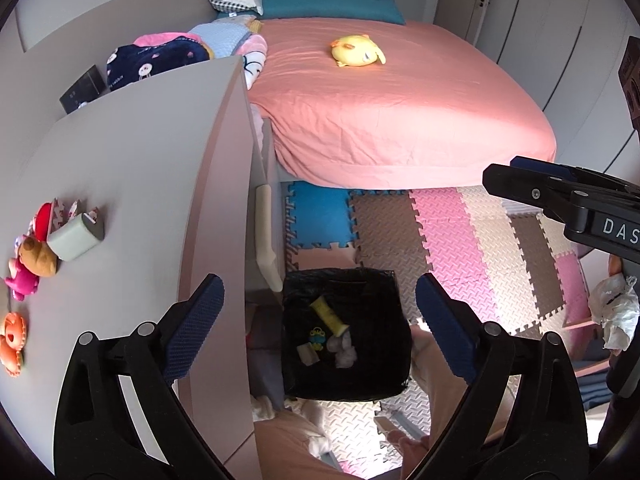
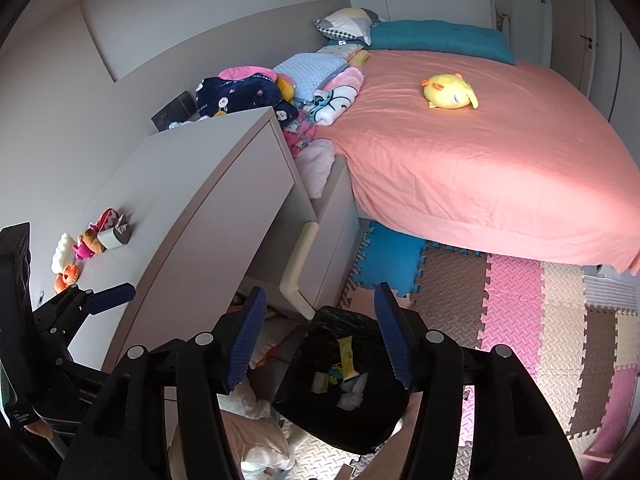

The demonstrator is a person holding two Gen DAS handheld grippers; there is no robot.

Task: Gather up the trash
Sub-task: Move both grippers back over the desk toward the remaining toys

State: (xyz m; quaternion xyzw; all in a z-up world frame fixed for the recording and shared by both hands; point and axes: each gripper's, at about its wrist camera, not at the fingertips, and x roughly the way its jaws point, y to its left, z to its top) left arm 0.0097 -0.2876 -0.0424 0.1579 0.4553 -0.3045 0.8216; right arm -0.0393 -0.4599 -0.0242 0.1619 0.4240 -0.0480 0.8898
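Note:
A bin lined with a black bag stands on the floor beside the cabinet. A yellow tube, crumpled tissue and a small blue-and-yellow scrap lie inside it. My left gripper hangs above the bin, open wide, with nothing between its blue pads. In the right wrist view the same bin with the tube lies under my right gripper, which is open and empty too. A crumpled white wrapper shows at the right edge of the left wrist view.
A pale cabinet on the left carries small toys. Behind is a bed with a pink sheet and a yellow plush. Coloured foam mats cover the floor. A person's leg is beside the bin.

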